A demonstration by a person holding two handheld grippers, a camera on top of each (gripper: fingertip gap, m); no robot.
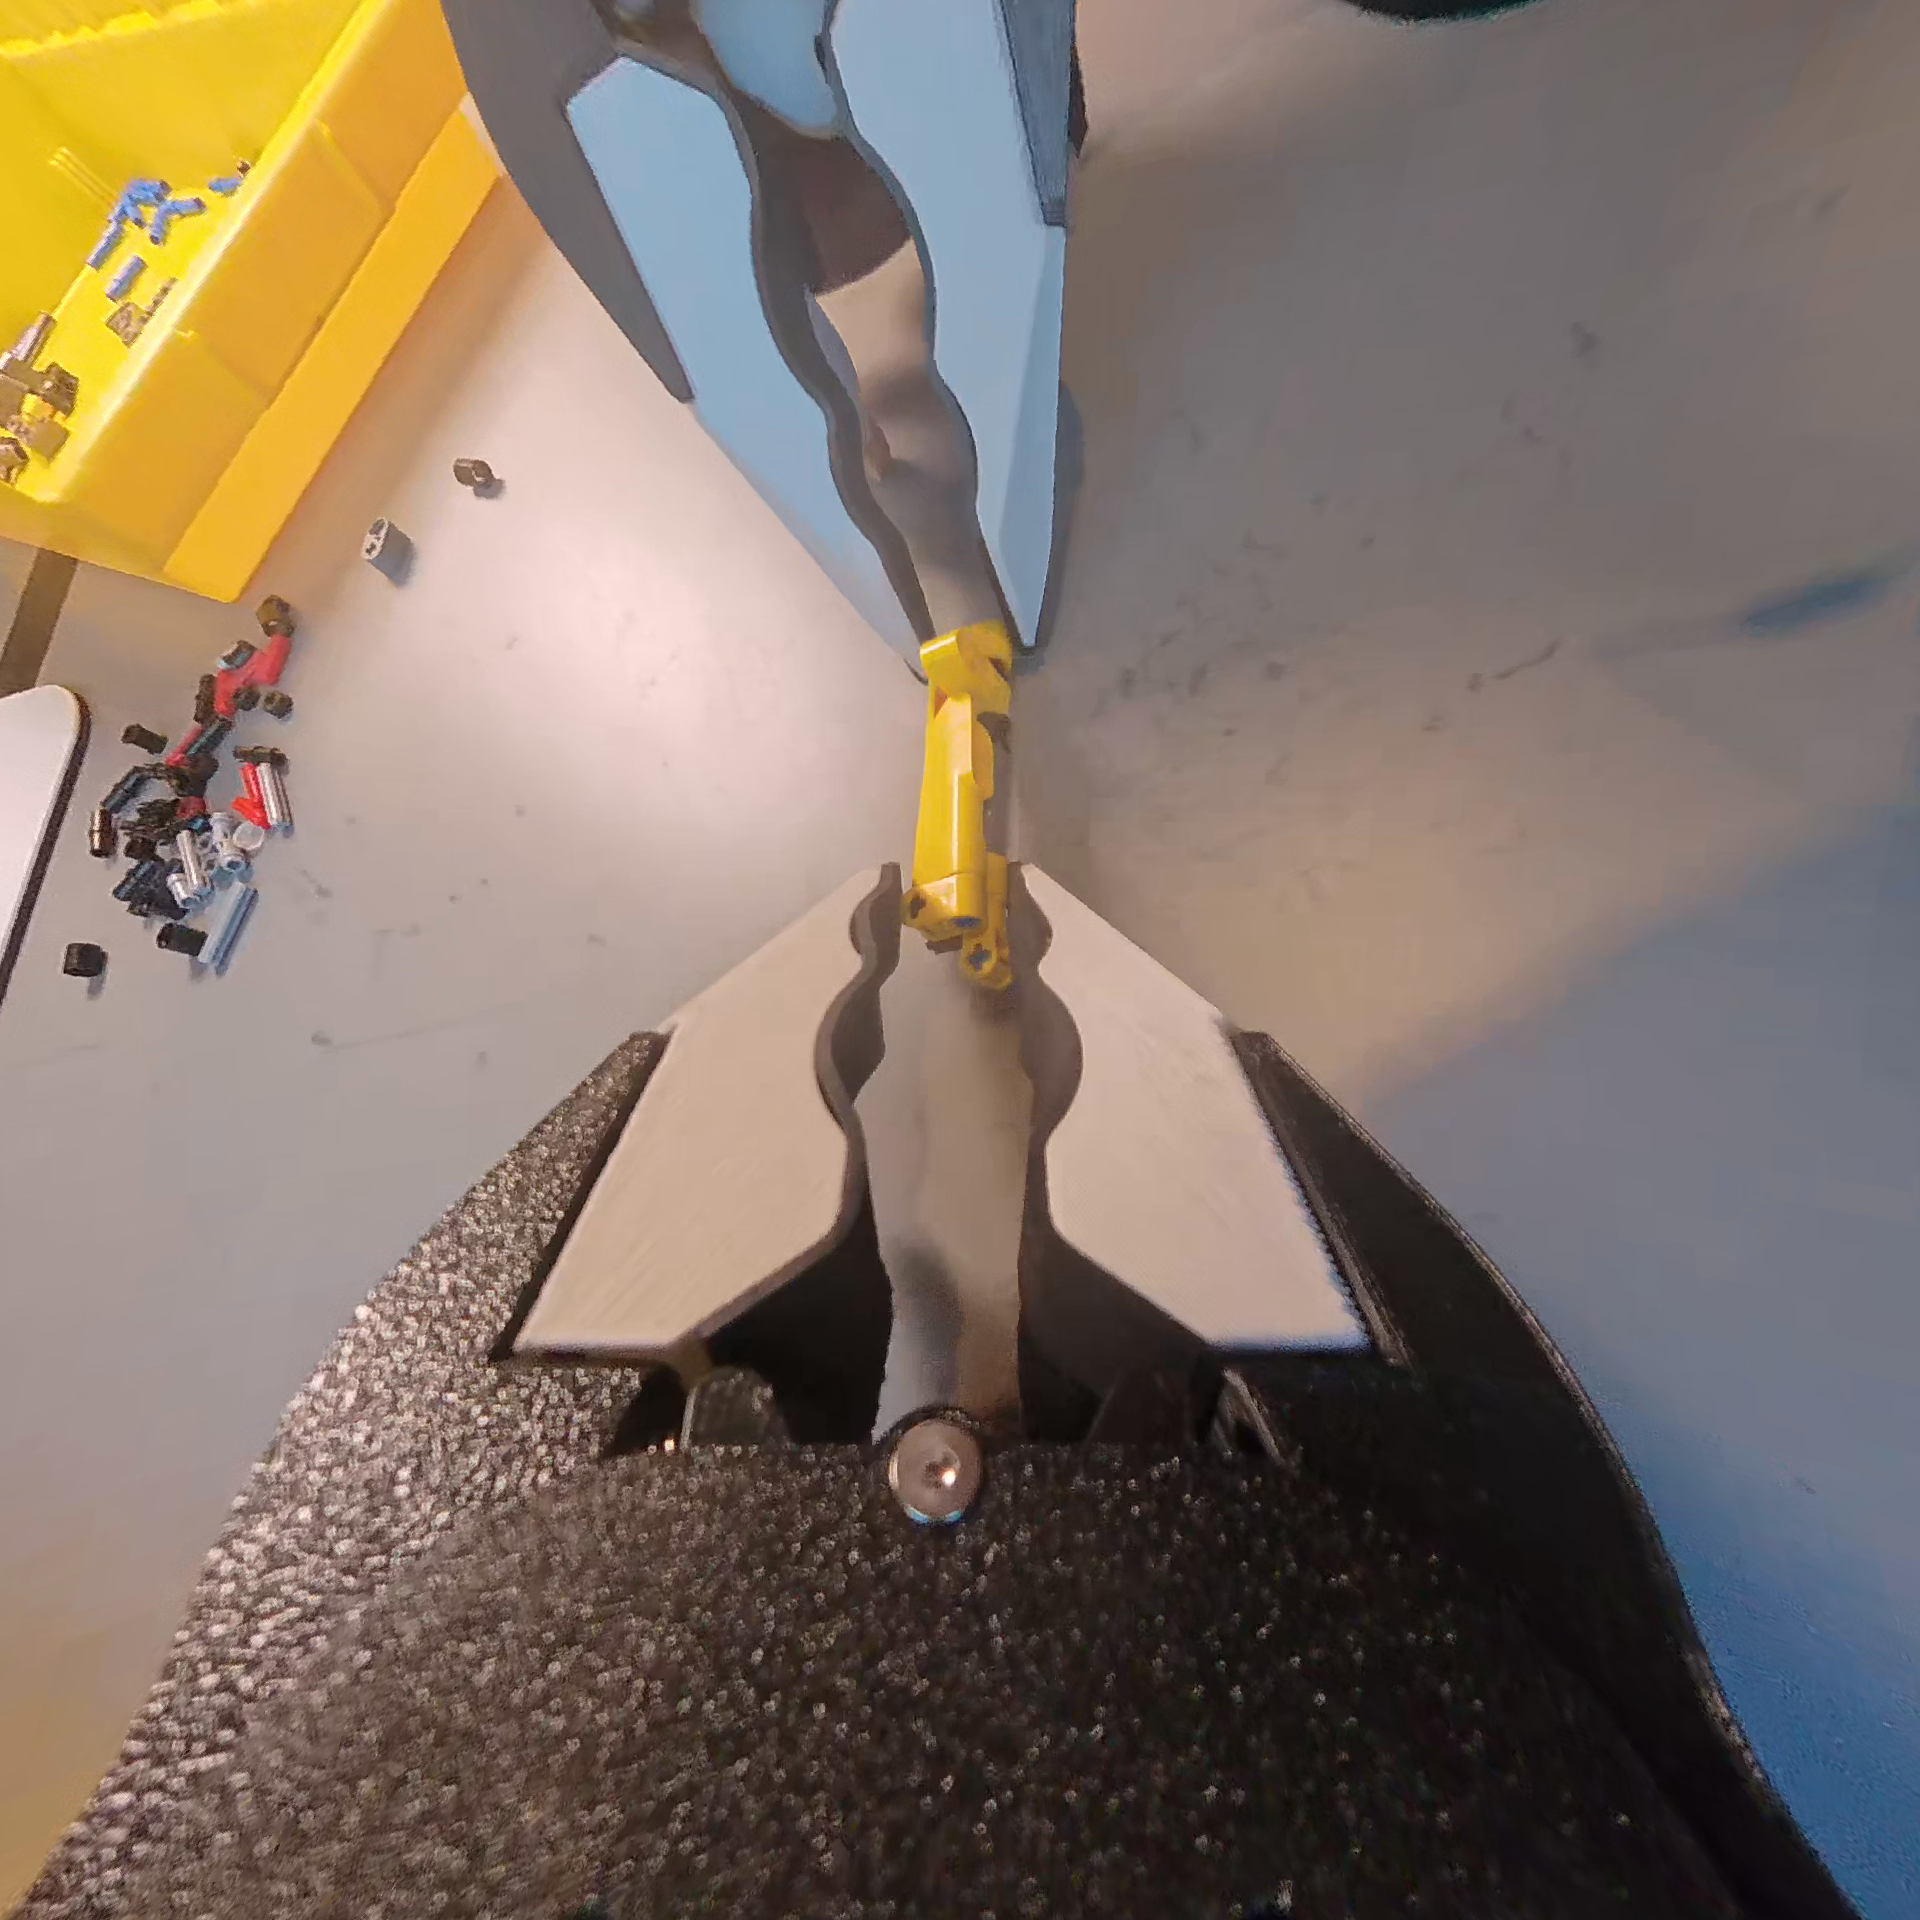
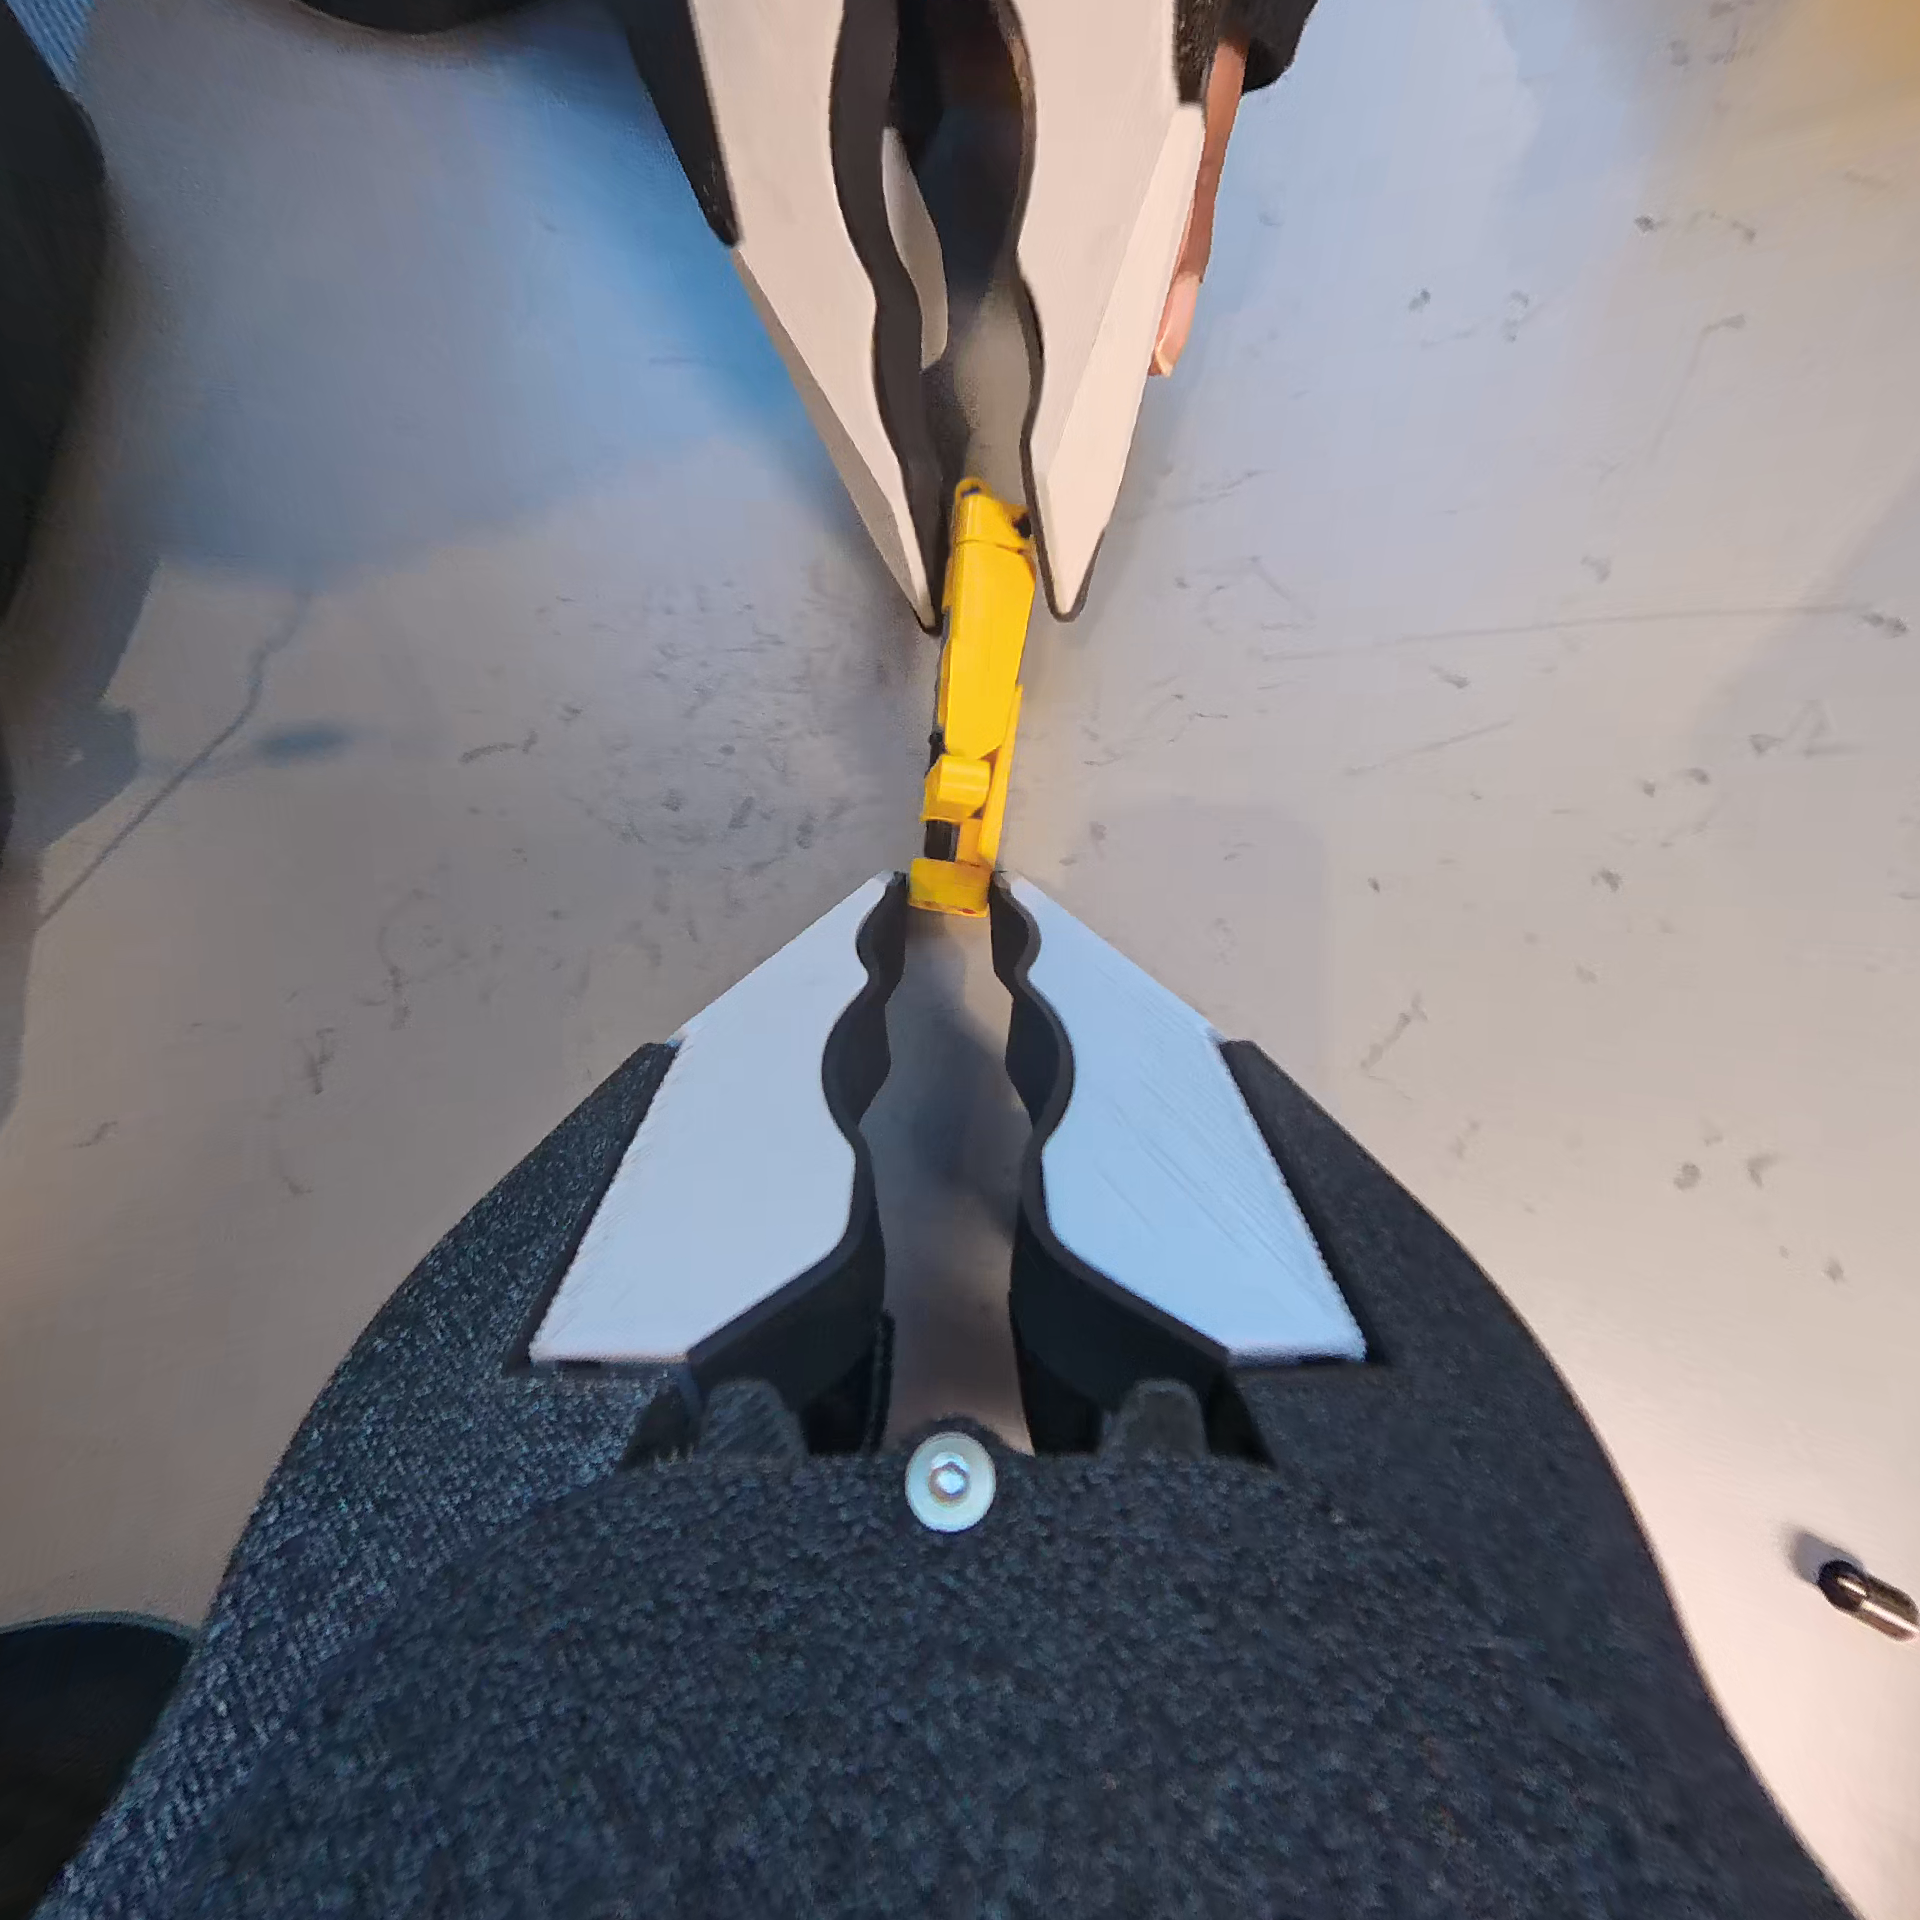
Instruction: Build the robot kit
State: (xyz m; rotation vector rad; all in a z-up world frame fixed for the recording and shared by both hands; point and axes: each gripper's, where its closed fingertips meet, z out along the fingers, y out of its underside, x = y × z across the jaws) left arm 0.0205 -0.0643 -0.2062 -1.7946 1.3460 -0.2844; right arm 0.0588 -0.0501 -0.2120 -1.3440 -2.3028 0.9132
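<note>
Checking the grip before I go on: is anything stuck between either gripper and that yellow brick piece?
Nothing visible. The left gripper and right gripper each pinch one end of the yellow brick piece directly, above the bare table.

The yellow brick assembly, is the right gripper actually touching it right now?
Touching. The right wrist view shows the right gripper closed on the near end of the yellow brick assembly, no gap at either fingertip.
</note>
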